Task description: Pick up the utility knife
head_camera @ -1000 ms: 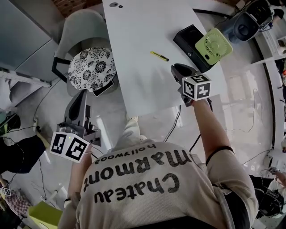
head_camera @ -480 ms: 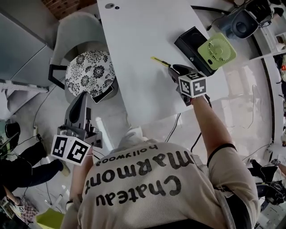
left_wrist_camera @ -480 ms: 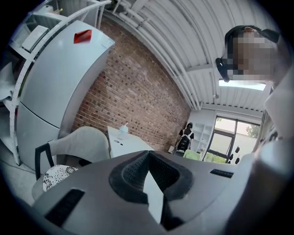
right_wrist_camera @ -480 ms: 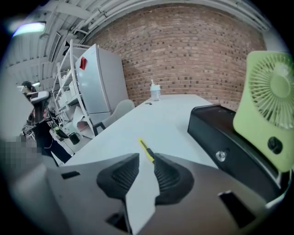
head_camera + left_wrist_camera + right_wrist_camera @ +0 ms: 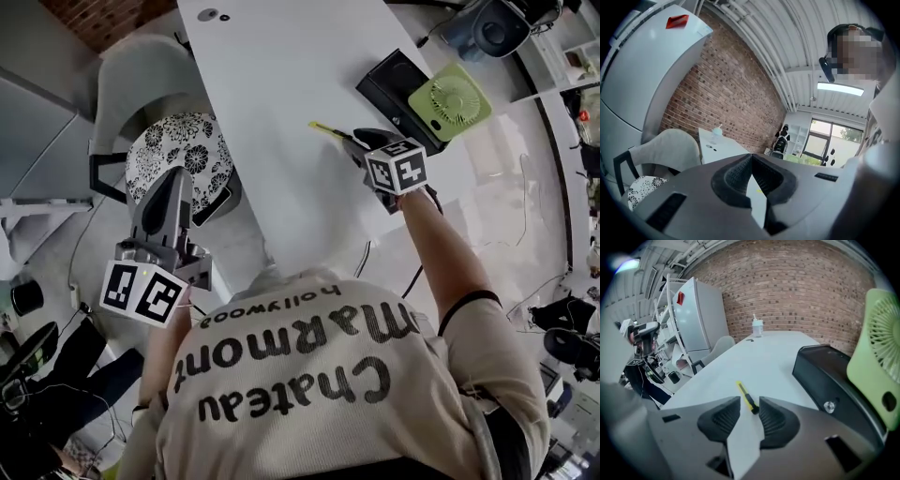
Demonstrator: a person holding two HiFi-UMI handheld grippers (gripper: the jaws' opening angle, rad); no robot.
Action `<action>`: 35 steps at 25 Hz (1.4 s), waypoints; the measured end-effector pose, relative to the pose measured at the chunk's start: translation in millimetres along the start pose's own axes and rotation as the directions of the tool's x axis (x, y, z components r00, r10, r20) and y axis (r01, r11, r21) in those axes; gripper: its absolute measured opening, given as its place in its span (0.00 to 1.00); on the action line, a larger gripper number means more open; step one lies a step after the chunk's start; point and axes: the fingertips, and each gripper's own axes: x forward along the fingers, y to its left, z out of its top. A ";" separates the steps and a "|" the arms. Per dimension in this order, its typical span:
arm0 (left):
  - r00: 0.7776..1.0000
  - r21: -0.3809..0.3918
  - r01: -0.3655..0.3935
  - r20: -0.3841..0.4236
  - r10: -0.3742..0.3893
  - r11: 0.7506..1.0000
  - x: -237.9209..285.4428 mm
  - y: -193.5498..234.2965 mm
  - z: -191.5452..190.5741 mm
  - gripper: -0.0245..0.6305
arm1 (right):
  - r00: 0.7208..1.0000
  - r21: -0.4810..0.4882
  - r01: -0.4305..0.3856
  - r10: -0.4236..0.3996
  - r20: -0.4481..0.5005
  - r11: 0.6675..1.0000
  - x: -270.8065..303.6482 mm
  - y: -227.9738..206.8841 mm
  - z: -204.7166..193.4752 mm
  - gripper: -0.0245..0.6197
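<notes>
on the white table point(image 5: 272, 84), the right gripper point(image 5: 353, 142) lines up on the yellow utility knife point(image 5: 324, 129).
the knife lies flat just left of the black box point(image 5: 398, 86). the right gripper's jaws have just been opening and stand apart with nothing held, the knife's near end at their gap, likely so they can close around it. the left gripper point(image 5: 172, 187) hangs off the table's left, jaws together and empty, likely not needed.
</notes>
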 end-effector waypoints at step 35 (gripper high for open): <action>0.999 -0.063 -0.035 -0.014 0.034 0.997 27.2 25.4 -4.2 0.04 | 0.984 -0.073 -0.032 0.018 -0.178 0.997 31.8 1.2 -3.5 0.26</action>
